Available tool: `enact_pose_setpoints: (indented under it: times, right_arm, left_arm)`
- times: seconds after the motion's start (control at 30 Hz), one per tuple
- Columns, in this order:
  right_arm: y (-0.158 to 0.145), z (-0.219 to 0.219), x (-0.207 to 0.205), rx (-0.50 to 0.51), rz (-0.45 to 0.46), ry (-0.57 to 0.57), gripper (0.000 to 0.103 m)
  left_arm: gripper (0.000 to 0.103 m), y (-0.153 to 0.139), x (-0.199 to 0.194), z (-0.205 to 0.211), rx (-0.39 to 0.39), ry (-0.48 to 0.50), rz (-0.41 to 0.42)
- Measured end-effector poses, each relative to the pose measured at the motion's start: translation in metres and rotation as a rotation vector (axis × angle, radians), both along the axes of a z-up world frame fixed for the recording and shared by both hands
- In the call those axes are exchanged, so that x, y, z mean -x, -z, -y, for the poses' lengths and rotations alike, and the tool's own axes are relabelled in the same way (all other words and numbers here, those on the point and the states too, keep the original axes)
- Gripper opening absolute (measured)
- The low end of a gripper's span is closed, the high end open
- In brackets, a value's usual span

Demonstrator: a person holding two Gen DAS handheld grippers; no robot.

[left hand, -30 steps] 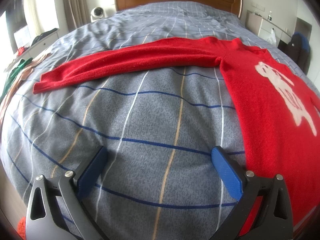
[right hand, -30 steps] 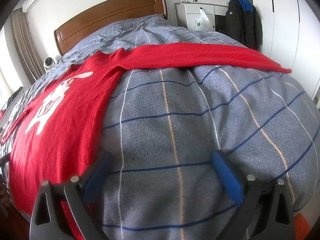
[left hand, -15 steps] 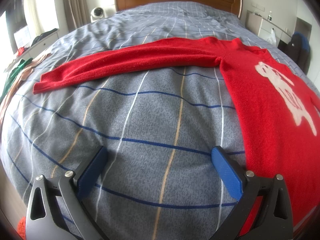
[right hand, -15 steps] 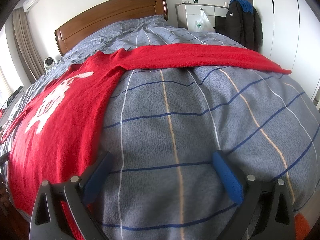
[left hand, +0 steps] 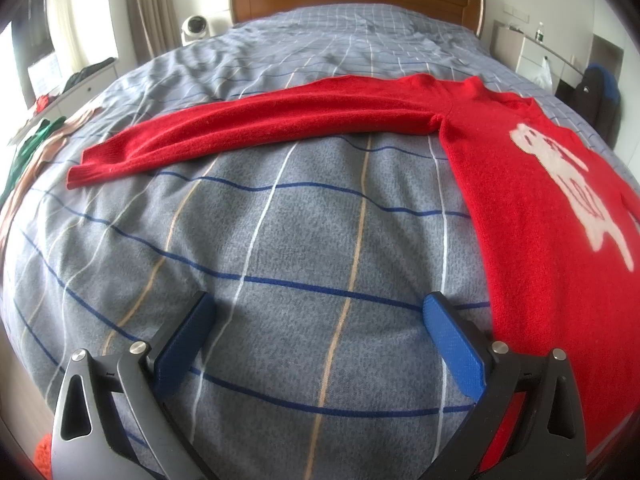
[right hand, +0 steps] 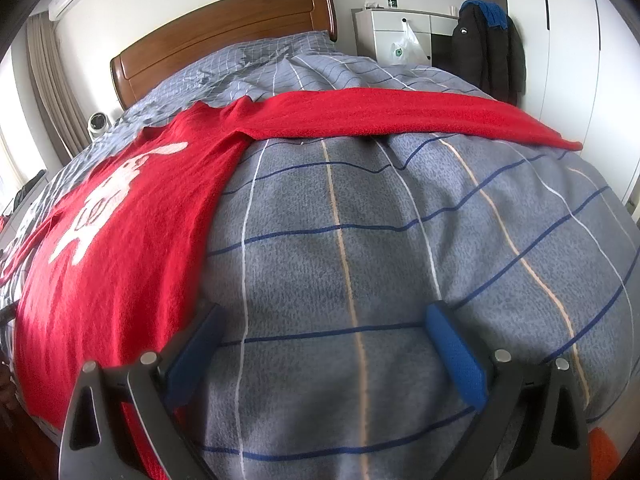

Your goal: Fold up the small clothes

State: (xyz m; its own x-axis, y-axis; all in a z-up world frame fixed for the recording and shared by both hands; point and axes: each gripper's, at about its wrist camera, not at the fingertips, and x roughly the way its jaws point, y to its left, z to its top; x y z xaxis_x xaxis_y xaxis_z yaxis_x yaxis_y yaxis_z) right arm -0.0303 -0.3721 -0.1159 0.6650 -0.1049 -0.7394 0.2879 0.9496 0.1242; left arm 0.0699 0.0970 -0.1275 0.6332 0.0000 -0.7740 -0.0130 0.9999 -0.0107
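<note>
Hovering both tongs, left tongs (left hand: 318, 334) and right tongs (right hand: 320, 340), wide and empty beside the red sweater (left hand: 540, 216); I should pinch each cuff cleanly; fold sleeves inward.

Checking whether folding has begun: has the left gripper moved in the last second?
No. The left gripper frames the same stripes of the duvet, and the red sweater's sleeve cuff sits unchanged.
</note>
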Motion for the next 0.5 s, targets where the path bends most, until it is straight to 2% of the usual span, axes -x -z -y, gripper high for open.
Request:
enact_pose_setpoints:
  times: [0.27, 0.33, 0.43, 0.5]
  right_arm:
    - [-0.009, 0.0, 0.004, -0.008, -0.026, -0.017, 0.099]
    - [-0.015, 0.007, 0.008, -0.065, -0.014, -0.023, 0.099]
    - [-0.029, 0.039, 0.007, -0.224, 0.013, -0.017, 0.099]
    - [-0.047, 0.075, 0.006, -0.323, 0.074, 0.034, 0.099]
  left_arm:
    - [0.103, -0.001, -0.001, -0.001, -0.002, -0.001, 0.003]
    - [0.103, -0.001, 0.0, 0.0, -0.002, 0.0, 0.003]
    - [0.103, -0.001, -0.001, 0.0, -0.002, 0.0, 0.002]
    - [0.103, 0.0, 0.0, 0.0, -0.003, -0.001, 0.004]
